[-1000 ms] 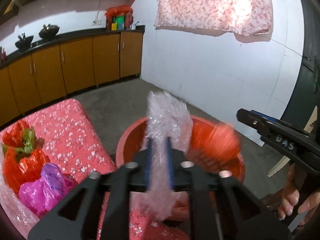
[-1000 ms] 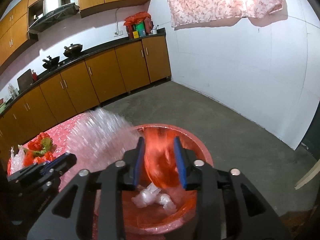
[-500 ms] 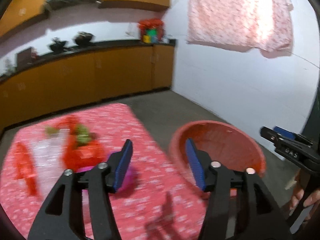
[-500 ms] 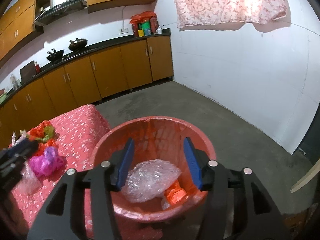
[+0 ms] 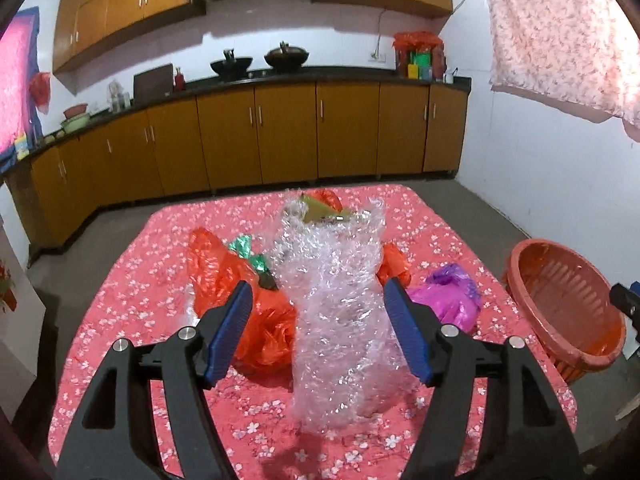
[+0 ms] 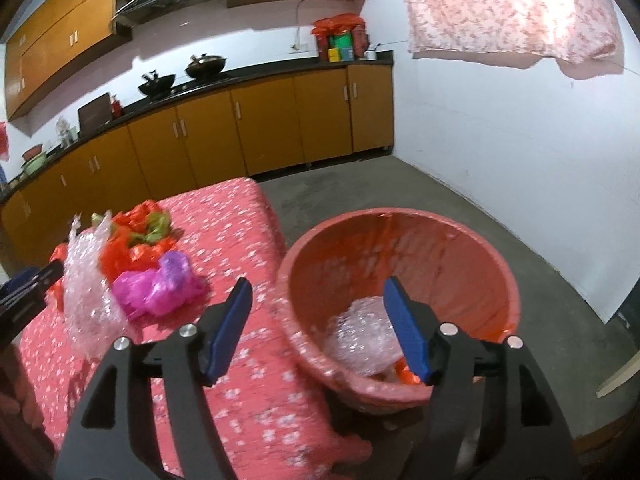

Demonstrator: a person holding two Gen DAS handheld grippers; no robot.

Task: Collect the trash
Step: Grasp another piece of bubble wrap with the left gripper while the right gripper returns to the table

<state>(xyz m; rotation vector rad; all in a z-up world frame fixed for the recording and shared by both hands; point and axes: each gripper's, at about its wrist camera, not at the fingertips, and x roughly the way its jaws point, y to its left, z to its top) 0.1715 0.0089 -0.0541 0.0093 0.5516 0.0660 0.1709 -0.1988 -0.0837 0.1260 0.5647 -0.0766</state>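
Observation:
My left gripper [image 5: 318, 328] is open over the table, its fingers on either side of a tall clear bubble-wrap piece [image 5: 336, 320] that stands on the red flowered tablecloth [image 5: 160, 240]. Orange-red plastic bags [image 5: 240, 300] and a purple-pink bag [image 5: 448, 296] lie beside it. My right gripper [image 6: 318, 330] is open and empty above the gap between the table and the red plastic basket [image 6: 472, 264]. The basket holds bubble wrap [image 6: 360, 336] and an orange bag scrap [image 6: 406, 376]. The basket also shows in the left wrist view [image 5: 560, 300].
The basket stands on the grey concrete floor [image 6: 440, 200] by the table's right edge. Brown kitchen cabinets [image 5: 280, 136] run along the far wall. A white wall [image 6: 500, 140] with a hanging pink cloth [image 6: 512, 8] is to the right.
Both grippers opened and dropped bubble wrap and an orange bag into the basket. My left gripper swung left, back over the table, around another bubble-wrap piece. My right gripper pulled back from the basket.

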